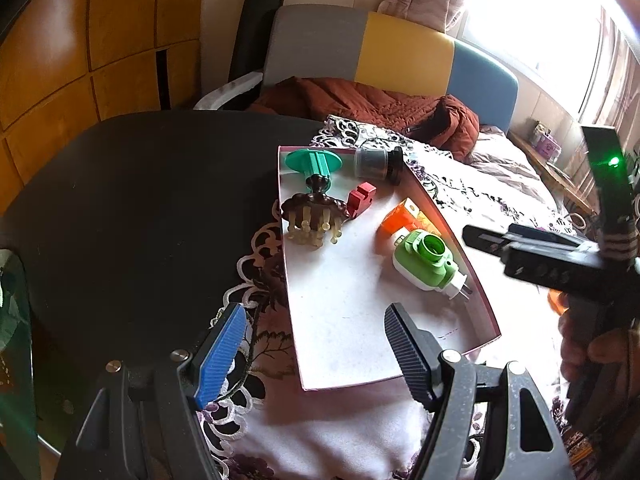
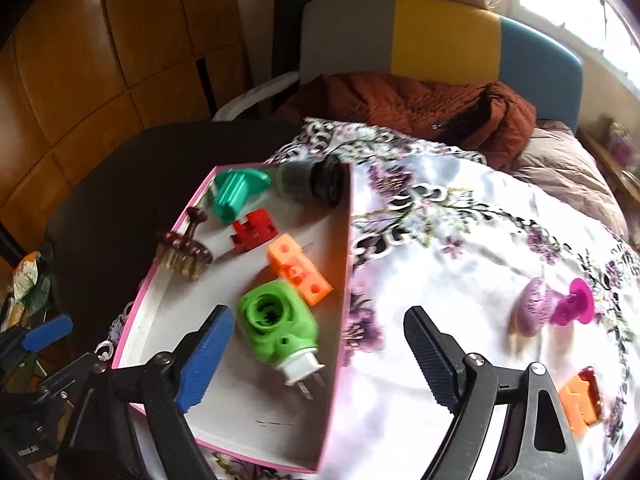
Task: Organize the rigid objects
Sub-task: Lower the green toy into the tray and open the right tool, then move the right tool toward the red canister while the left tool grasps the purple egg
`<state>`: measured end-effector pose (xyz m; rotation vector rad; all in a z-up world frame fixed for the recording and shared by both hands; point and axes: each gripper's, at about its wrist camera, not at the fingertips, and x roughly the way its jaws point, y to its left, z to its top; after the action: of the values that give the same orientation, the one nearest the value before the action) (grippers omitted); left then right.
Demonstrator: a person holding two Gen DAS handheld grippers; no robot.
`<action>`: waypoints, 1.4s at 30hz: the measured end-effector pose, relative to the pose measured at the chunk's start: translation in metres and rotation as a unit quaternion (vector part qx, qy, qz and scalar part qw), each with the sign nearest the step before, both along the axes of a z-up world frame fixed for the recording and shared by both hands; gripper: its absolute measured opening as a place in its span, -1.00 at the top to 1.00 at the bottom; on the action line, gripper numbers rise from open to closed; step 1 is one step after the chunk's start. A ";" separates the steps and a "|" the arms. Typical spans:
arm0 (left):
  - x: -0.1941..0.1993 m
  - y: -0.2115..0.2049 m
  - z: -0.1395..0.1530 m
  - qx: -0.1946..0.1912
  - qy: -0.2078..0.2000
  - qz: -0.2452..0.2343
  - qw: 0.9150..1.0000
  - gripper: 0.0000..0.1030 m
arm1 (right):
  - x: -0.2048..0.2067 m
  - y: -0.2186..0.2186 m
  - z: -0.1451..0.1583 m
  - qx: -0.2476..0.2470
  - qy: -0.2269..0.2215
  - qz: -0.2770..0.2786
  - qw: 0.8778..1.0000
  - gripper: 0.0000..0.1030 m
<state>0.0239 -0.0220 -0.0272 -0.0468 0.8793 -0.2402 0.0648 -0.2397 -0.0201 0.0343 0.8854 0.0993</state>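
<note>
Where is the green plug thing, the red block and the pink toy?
green plug thing (image 2: 276,330), right wrist view, on its green body.
red block (image 2: 253,234), right wrist view, on its top face.
pink toy (image 2: 576,306), right wrist view, on its round flange.

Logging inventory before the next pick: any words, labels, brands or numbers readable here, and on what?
None can be read.
Right gripper: pale marks on its black body, blurred.
Pink tray: a thin scribble on its floor, not letters.
Green plug-in device: no visible label.
</note>
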 end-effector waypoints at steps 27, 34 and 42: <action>-0.004 -0.059 0.014 0.019 -0.012 -0.084 0.996 -0.42 | -0.036 -0.221 0.026 -0.035 -0.047 -0.242 0.968 -0.91; 0.006 -0.100 0.018 -0.002 0.006 -0.133 0.991 -0.41 | -0.063 -0.300 0.005 0.054 -0.039 -0.386 0.920 -0.91; 0.019 -0.174 0.007 0.011 0.040 -0.205 0.978 -0.39 | -0.074 -0.315 0.000 0.092 -0.030 -0.422 0.901 -0.92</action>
<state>0.0433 -0.1956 -0.0203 0.1488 0.9673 -0.6170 -0.0093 -0.5544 -0.0198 0.5861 0.7337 -0.6283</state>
